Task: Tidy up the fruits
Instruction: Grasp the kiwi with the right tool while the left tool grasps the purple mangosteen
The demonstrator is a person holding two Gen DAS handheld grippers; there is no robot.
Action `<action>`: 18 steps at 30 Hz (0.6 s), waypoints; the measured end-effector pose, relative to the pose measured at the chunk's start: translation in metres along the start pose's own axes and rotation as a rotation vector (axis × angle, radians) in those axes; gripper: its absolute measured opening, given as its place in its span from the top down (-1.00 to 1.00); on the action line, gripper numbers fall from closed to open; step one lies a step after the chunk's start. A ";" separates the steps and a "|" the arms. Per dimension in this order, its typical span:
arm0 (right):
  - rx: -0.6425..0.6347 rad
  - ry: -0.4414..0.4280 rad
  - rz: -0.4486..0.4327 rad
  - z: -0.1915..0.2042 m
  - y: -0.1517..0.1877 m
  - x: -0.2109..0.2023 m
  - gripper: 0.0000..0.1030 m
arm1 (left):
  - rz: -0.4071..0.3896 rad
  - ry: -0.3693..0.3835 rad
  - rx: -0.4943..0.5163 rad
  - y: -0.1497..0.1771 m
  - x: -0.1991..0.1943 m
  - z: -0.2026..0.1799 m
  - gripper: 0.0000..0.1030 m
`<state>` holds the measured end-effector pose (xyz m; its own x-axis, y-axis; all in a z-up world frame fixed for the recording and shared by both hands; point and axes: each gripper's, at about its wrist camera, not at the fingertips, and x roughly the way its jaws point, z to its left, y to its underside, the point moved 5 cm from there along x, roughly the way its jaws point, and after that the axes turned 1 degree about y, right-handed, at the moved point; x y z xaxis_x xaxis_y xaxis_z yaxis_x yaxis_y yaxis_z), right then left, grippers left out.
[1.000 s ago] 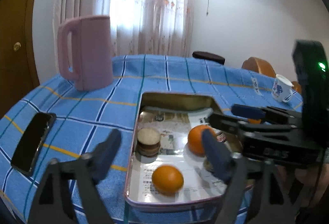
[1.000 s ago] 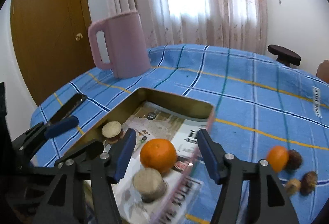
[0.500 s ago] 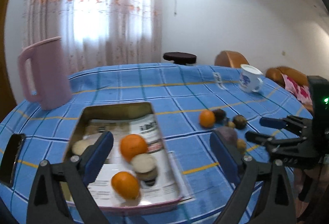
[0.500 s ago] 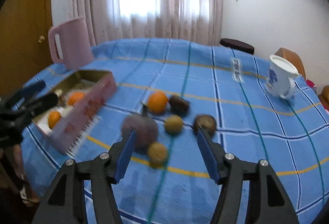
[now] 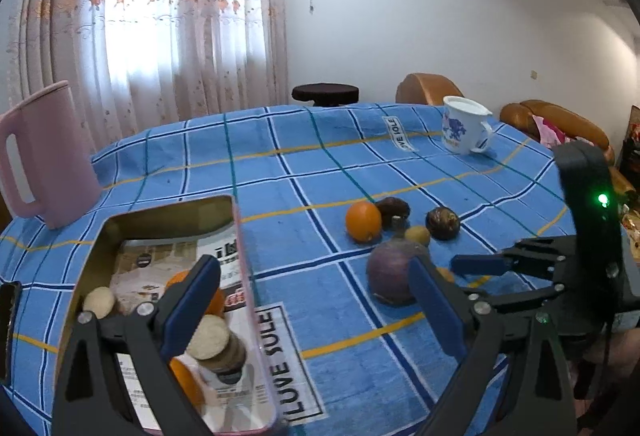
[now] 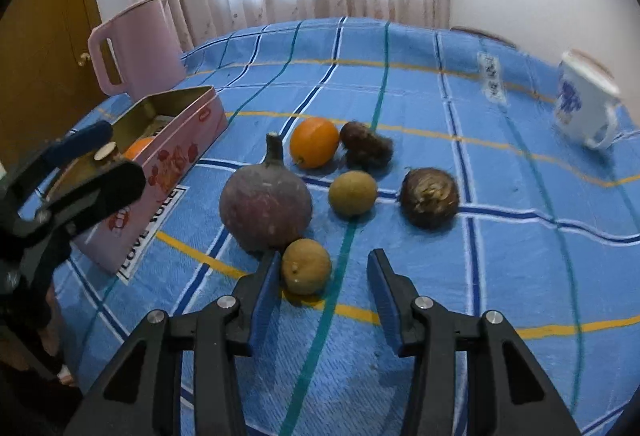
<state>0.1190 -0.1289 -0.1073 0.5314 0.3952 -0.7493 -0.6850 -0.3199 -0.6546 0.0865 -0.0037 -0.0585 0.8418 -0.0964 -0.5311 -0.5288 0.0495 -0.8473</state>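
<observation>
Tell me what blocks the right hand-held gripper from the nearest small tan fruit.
Nothing visible does. The right hand-held gripper is open, and the small tan fruit sits just ahead, close to its left finger. The big purple fruit sits close behind it.

The tablecloth carries a boxed label reading "LOVE SOLE" (a second label reads "LOVE IOLE"); the tin's print is illegible.

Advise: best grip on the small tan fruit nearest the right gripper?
Pinch the small tan fruit across its round middle, coming from the near side with the open right gripper. The big purple fruit crowds its left, so the left finger needs care there.
</observation>
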 end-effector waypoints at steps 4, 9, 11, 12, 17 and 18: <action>-0.016 0.007 -0.012 0.004 -0.002 -0.002 0.47 | 0.013 0.016 0.011 -0.003 0.007 -0.008 -0.88; 0.019 0.065 -0.068 -0.006 -0.007 -0.014 0.47 | 0.042 0.032 0.017 -0.007 0.018 -0.017 -0.86; 0.039 0.102 -0.095 -0.016 -0.012 -0.021 0.47 | 0.051 0.040 0.021 -0.007 0.022 -0.021 -0.85; 0.044 0.117 -0.104 -0.020 -0.014 -0.024 0.47 | 0.055 0.044 0.023 -0.007 0.024 -0.023 -0.85; 0.080 0.187 -0.136 -0.039 -0.019 -0.027 0.47 | 0.106 0.087 0.030 -0.004 0.042 -0.037 -0.75; 0.094 0.181 -0.147 -0.041 -0.019 -0.029 0.47 | 0.118 0.100 0.031 -0.002 0.044 -0.039 -0.75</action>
<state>0.1371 -0.1699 -0.0772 0.7036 0.2683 -0.6579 -0.6326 -0.1852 -0.7520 0.1210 -0.0467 -0.0796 0.7580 -0.1868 -0.6250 -0.6189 0.0967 -0.7795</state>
